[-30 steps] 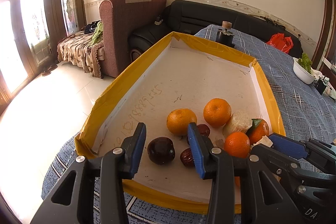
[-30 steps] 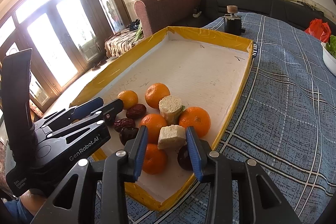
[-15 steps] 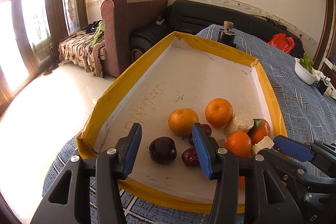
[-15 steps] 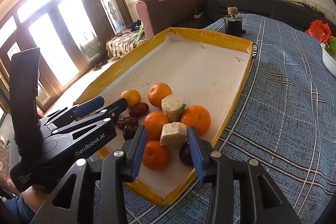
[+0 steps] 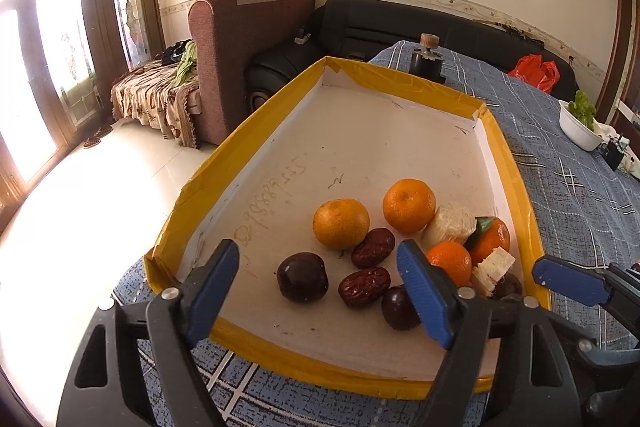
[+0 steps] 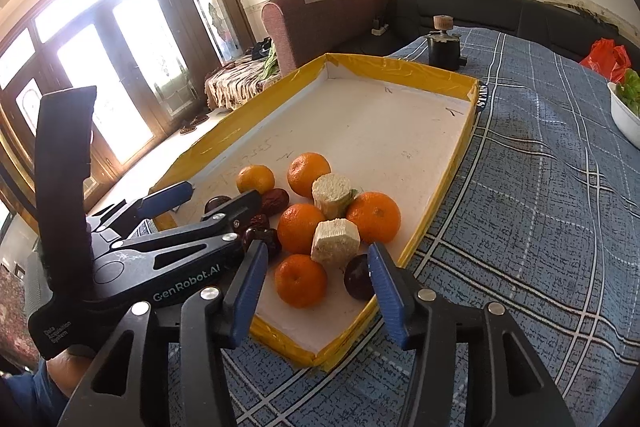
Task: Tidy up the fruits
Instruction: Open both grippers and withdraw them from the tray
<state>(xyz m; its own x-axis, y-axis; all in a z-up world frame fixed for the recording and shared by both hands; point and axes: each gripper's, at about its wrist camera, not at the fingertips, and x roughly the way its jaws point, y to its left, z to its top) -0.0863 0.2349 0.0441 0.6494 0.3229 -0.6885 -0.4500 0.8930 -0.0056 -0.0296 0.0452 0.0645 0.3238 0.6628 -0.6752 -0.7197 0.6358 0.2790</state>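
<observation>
A white tray with a yellow rim (image 5: 192, 187) (image 6: 436, 75) lies on the table, with fruit piled at its near end. There are several oranges (image 5: 341, 223) (image 6: 301, 279), dark plums (image 5: 302, 277) (image 6: 358, 283), red dates (image 5: 364, 287) and pale fibrous chunks (image 5: 450, 227) (image 6: 335, 245). My left gripper (image 5: 318, 253) (image 6: 216, 197) hovers over the near rim, jaws opening. A plum and the dates lie beyond it, untouched. My right gripper (image 6: 317, 251) hovers over the near right corner, jaws opening. An orange and a chunk show between its fingers, unpressed. One blue finger (image 5: 568, 279) shows in the left wrist view.
A blue checked cloth (image 6: 540, 207) covers the table. A black jar with a wooden knob (image 5: 427, 61) stands behind the tray. A white bowl of greens (image 5: 578, 123) and a red bag (image 5: 534, 71) sit far right. The table edge and floor are left of the tray.
Both grippers' jaws have spread wider, the left one most. The fruit in the tray has not moved.
</observation>
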